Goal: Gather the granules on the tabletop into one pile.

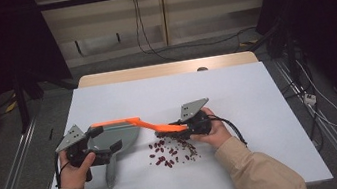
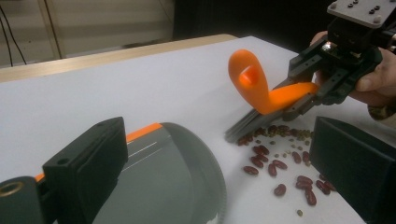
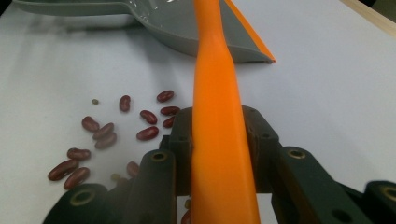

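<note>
Jaws, high view: right gripper (image 1: pixel 187 126) clenched on orange brush handle (image 1: pixel 153 124), left gripper (image 1: pixel 94 147) apparently clamped on grey dustpan (image 1: pixel 118 136), beans (image 1: pixel 171 152) on white table (image 1: pixel 237 94) between | left gripper view: bristles (image 2: pixel 250 123) touch beans (image 2: pixel 280 161) beside dustpan (image 2: pixel 182 172) | right gripper view: handle (image 3: pixel 219 140) gripped, beans (image 3: pixel 107 133) left.

One dustpan (image 1: pixel 112 138), one brush (image 1: pixel 158 125), two grippers, scattered beans (image 1: pixel 170 154).

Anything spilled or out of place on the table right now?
Yes: red beans and smaller seeds lie scattered loose on the white table, between the grey dustpan and the orange-handled brush clamped in the right gripper.
</note>
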Tool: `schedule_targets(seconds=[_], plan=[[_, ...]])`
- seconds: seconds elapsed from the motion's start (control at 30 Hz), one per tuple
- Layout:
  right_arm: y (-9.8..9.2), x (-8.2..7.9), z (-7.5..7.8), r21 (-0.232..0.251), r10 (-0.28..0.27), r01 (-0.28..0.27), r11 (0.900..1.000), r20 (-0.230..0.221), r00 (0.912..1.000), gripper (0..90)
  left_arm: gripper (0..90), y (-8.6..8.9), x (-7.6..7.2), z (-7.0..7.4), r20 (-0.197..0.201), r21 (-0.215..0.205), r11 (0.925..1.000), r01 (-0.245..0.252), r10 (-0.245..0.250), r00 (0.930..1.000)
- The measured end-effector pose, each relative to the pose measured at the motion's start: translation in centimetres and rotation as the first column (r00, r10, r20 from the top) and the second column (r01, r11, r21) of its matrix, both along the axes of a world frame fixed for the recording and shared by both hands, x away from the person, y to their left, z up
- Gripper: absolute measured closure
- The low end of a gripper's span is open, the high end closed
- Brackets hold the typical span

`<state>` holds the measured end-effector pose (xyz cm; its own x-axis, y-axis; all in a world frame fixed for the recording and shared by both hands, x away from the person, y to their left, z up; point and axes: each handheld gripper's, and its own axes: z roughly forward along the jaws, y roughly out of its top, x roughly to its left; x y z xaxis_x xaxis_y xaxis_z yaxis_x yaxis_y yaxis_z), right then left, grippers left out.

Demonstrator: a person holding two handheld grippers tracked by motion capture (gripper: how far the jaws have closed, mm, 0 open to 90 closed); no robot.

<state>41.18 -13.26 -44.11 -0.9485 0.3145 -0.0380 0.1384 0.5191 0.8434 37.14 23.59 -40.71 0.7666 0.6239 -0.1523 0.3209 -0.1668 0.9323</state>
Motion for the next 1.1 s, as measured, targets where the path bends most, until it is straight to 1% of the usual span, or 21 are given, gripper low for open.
schedule_targets(seconds=[0.13, 0.47, 0.5, 0.73, 0.87, 0.93, 1.03, 1.1], plan=[[0.1, -0.5, 0.1, -0.01, 0.012, -0.012, 1.0, 0.004, 0.9999, 69.2, 4.5, 0.0, 0.0, 0.0, 0.0, 0.0, 1.0, 0.0, 0.0, 1.0], [-0.2, -1.6, 0.2, -0.005, 0.032, -0.032, 0.999, -0.004, 0.9995, 69.3, 4.5, 0.0, 0.0, 0.0, 0.002, -0.001, 1.0, -0.002, 0.002, 1.0], [-0.2, -1.8, 0.2, -0.009, 0.031, -0.031, 0.999, 0.001, 0.9995, 69.3, 4.5, 0.0, 0.0, 0.0, 0.002, -0.001, 1.0, -0.002, 0.002, 1.0], [-0.2, -2.4, 0.3, -0.011, 0.044, -0.044, 0.999, -0.004, 0.999, 69.2, 4.5, -0.1, -0.1, 0.1, 0.002, 0.001, 1.0, -0.003, 0.003, 1.0], [-0.3, -2.7, 0.2, -0.008, 0.042, -0.042, 0.999, 0.002, 0.9991, 69.3, 4.5, -0.1, -0.1, 0.1, 0.005, 0.005, 1.0, 0.0, 0.0, 1.0], [-0.4, -2.8, 0.3, 0.002, 0.039, -0.039, 0.999, -0.003, 0.9992, 69.4, 4.5, -0.1, -0.1, 0.1, 0.005, 0.006, 1.0, 0.0, 0.0, 1.0], [-0.4, -2.9, 0.3, 0.0, 0.031, -0.031, 1.0, 0.005, 0.9995, 69.5, 4.5, -0.1, -0.1, 0.1, 0.005, 0.006, 1.0, 0.0, 0.0, 1.0], [-0.5, -2.9, 0.3, 0.005, 0.031, -0.031, 1.0, 0.0, 0.9995, 69.6, 4.5, -0.1, -0.1, 0.1, 0.005, 0.007, 1.0, 0.0, 0.0, 1.0]])
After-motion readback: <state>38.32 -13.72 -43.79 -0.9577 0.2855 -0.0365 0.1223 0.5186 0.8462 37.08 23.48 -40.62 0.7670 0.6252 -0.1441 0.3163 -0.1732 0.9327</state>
